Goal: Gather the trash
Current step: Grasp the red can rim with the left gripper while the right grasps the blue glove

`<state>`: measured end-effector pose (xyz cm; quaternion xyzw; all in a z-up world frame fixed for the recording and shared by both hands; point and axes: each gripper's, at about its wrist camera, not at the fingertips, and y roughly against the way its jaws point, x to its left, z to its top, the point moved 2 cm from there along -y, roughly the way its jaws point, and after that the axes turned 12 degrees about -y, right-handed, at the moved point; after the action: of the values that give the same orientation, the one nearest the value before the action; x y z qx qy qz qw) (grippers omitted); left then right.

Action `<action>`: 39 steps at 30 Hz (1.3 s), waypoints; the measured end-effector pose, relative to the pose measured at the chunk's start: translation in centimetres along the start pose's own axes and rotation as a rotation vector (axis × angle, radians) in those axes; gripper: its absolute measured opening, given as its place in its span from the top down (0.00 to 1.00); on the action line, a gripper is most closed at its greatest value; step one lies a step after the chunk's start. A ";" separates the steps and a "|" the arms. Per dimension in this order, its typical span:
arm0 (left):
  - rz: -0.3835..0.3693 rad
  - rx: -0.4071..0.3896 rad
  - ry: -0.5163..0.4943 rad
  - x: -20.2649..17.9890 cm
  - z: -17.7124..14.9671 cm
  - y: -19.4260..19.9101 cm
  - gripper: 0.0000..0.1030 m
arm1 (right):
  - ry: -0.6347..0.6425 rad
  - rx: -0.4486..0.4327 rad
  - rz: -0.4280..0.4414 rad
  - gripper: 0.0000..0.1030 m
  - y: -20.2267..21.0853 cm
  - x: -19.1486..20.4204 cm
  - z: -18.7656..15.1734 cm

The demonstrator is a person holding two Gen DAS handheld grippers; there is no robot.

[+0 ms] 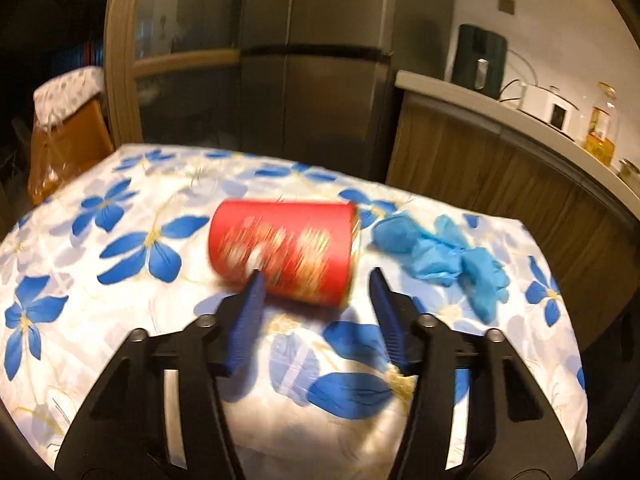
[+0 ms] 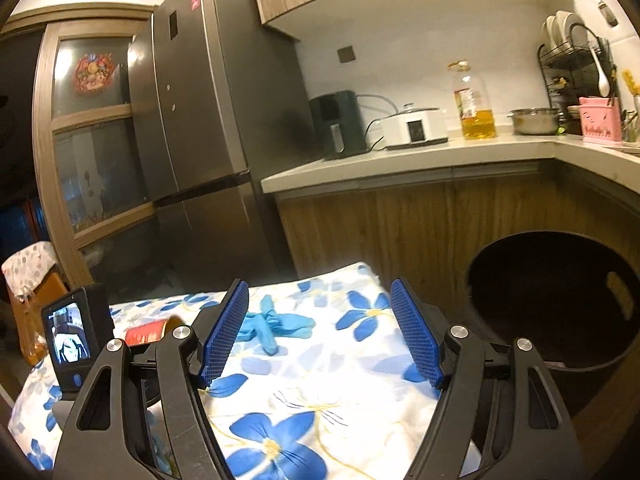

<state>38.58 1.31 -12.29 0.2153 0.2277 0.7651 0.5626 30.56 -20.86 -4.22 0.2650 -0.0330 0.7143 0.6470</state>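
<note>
Left wrist view: the left gripper [image 1: 316,280] gapes just short of the toppled red canister [image 1: 282,250], ready to straddle it. The right gripper [image 2: 320,320], also spread empty, faces the blue gloves [image 2: 276,324] ahead, dark bin [image 2: 560,300] to its right

Cloth tablecloth [image 1: 120,280]; steel fridge [image 2: 208,120]; wood cabinets [image 2: 400,224].

fridge [image 2: 208,120], oil bottle [image 2: 474,104], perhaps air fryer [image 2: 338,124]
</note>
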 end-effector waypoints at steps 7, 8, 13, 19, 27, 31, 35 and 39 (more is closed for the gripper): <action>-0.067 0.078 0.172 4.3 -1.4 -2.1 0.92 | 0.055 0.072 -0.003 0.30 -3.7 1.9 -2.3; -0.086 0.075 0.193 4.8 -1.6 -2.2 0.95 | 0.064 0.084 -0.005 0.30 -4.4 2.2 -2.6; -0.158 -0.034 0.232 6.3 -2.1 0.0 0.98 | 0.092 0.128 -0.012 0.30 -7.4 3.5 -3.7; -0.163 -0.143 0.234 7.2 -1.8 2.1 0.98 | 0.114 0.208 -0.039 0.39 -11.9 4.6 -4.5; -0.188 -0.159 0.232 7.6 -1.8 2.1 0.98 | 0.148 0.344 -0.081 0.61 -15.9 4.9 -6.8; -0.194 -0.160 0.240 7.7 -1.8 1.8 0.98 | 0.155 0.388 -0.094 0.77 -16.9 4.8 -7.6; -0.201 -0.150 0.241 7.7 -2.0 1.4 0.98 | 0.162 0.412 -0.086 0.95 -17.2 4.8 -7.9; -0.205 -0.142 0.240 7.6 -2.1 1.2 0.98 | 0.160 0.377 -0.060 0.99 -16.4 5.2 -7.3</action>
<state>34.32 8.04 -12.74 0.0578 0.2590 0.7382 0.6202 43.41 -10.68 -13.18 0.3246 0.1608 0.7069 0.6075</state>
